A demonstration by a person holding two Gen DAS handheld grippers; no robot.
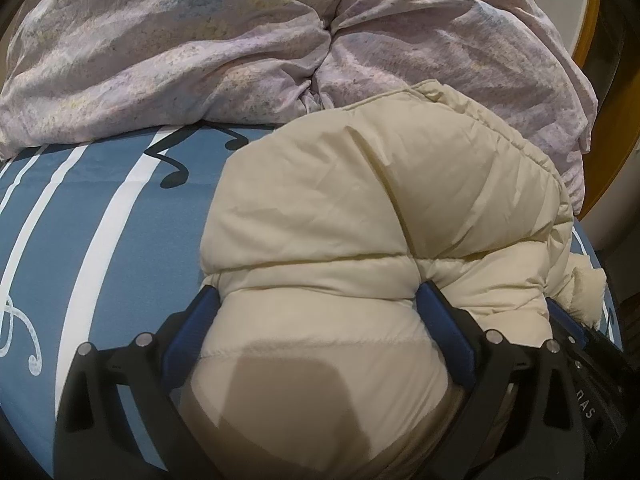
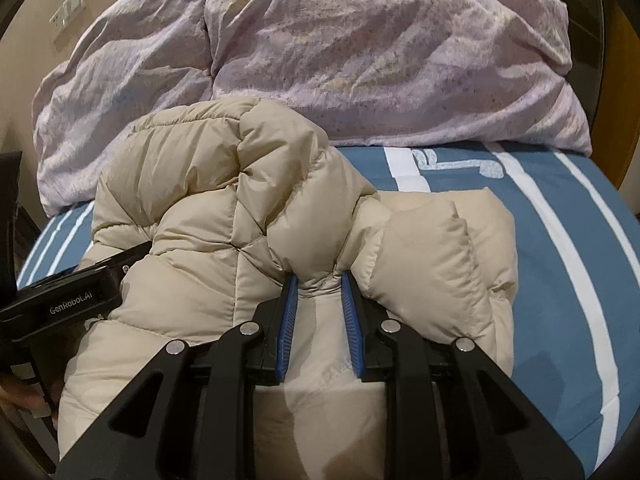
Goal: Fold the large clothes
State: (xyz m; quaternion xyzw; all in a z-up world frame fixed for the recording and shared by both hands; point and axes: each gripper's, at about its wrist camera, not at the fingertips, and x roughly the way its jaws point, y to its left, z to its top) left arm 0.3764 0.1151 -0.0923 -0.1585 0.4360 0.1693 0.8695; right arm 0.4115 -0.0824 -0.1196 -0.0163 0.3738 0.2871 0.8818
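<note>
The bed (image 1: 100, 216), covered by a blue sheet with white stripes and dark music notes, fills the lower half of both views. Across its far side, from about 10 to 2 o'clock, lies a rumpled lilac duvet (image 1: 192, 52) with a faint speckled print, bunched into two big lobes with a deep crease between them. A pale wall with a white switch plate (image 2: 68, 12) shows at 10 o'clock in the right wrist view, and a strip of orange wood (image 1: 588, 12) curves along the edge at 2 o'clock in the left wrist view.

The cream puffer jacket (image 1: 360, 208) lies on the sheet just in front of the duvet, its far edge touching or overlapping the lilac fabric. It is heaped in quilted puffs rather than flat, with one rounded fold sticking out toward 3 o'clock in the right wrist view.

The left claw (image 1: 316, 296) stands wide, its blue pads pressed into either side of a thick padded roll of the jacket at 6 o'clock. The right claw (image 2: 320, 284) stands narrow, its ribbed blue pads pinching a thin gathered fold of the jacket at 6 o'clock. In the right wrist view the left claw's black body enters from 9 o'clock, resting against the jacket.
</note>
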